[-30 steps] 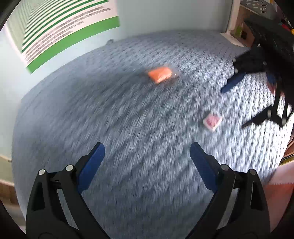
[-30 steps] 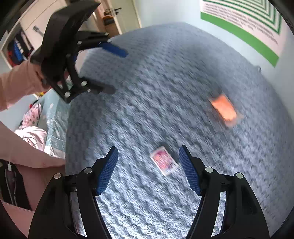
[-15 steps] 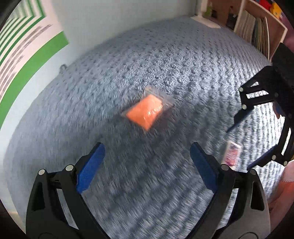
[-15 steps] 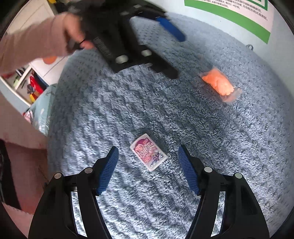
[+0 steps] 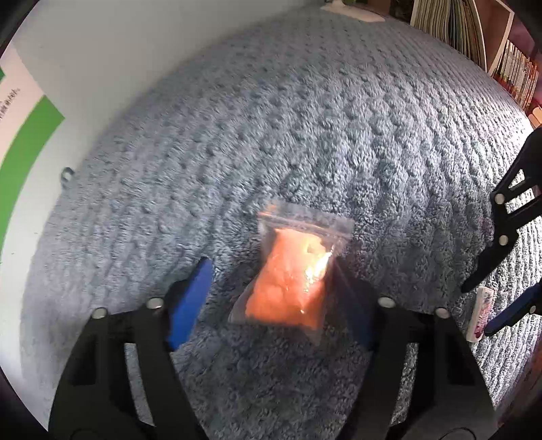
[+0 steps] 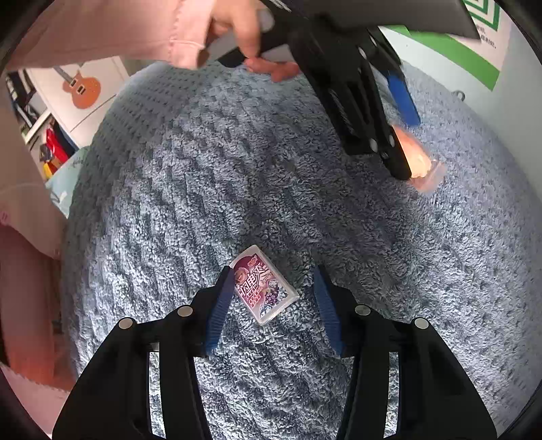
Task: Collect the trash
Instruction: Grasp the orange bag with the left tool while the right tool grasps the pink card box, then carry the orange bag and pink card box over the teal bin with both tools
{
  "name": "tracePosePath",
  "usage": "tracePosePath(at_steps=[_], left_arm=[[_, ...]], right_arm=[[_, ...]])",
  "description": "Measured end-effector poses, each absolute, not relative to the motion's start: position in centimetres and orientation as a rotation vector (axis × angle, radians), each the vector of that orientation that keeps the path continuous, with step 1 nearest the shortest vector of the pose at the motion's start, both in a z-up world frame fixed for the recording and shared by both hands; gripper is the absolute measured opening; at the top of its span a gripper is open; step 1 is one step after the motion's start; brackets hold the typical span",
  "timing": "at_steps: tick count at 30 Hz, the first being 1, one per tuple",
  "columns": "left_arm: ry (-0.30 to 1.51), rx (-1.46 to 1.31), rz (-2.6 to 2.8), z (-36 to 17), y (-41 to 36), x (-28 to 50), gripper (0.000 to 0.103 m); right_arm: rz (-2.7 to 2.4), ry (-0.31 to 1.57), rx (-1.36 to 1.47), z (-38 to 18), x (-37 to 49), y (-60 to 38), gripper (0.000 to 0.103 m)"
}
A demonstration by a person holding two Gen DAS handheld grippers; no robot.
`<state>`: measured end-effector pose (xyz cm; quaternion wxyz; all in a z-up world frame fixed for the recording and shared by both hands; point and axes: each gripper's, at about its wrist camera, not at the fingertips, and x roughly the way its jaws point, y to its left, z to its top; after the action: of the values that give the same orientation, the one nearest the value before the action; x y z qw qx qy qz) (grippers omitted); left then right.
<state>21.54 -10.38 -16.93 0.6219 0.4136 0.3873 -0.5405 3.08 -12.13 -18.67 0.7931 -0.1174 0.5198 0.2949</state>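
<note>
An orange-filled clear plastic bag [image 5: 291, 277] lies on the blue-grey plush carpet [image 5: 338, 135]. My left gripper [image 5: 274, 298] points down over it with the bag between its closing jaws. The left pad [image 5: 193, 298] stands clear of the bag, and the bag overlaps the right finger. A small purple-red snack packet [image 6: 264, 287] lies flat between the closing jaws of my right gripper [image 6: 272, 298]. Its left pad [image 6: 223, 298] is at the packet's edge, and the right pad [image 6: 325, 304] stands apart. Neither item is lifted.
A white wall with a green-striped poster [image 5: 27, 142] borders the carpet. A bookshelf [image 5: 474, 34] stands at the far corner. In the right wrist view a hand in a pink sleeve [image 6: 189, 30] holds the left gripper. A cupboard with a guitar picture [image 6: 81, 88] is at the left.
My left gripper swung across the carpet and came down over the orange bag, its jaws narrowing. My right gripper sank onto the packet and its jaws narrowed too.
</note>
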Motion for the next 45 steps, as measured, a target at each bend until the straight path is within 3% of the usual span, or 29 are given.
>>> tracePosePath(at_steps=[2,4,6,13,31,45], left_arm=[[0.898,0.922,-1.258,-17.1,-10.4,21.9,0.063],[0.942,0.885,-1.293,-17.1,-10.4,22.2,0.043],[0.925,0.884,-1.291,-17.0,-10.0,22.4,0.037],[0.945,0.825,-1.277,-16.4,-6.9,22.5,0.036],[0.908,0.698,-1.071,-8.7,2.0,19.3,0.036],[0.964,0.424,-0.536,-4.7,21.1,8.3,0.036]], right_arm=[[0.647,1.119,-0.277,-18.7,2.8,-11.8,0.049],[0.649,1.119,-0.294,-18.8,2.6,-11.5,0.047],[0.65,1.115,-0.299,-18.9,2.5,-11.5,0.042],[0.65,1.104,-0.286,-18.4,2.9,-11.9,0.034],[0.749,1.028,-0.199,-13.2,3.6,-12.3,0.033],[1.233,0.883,-0.438,-8.7,3.4,0.1,0.033]])
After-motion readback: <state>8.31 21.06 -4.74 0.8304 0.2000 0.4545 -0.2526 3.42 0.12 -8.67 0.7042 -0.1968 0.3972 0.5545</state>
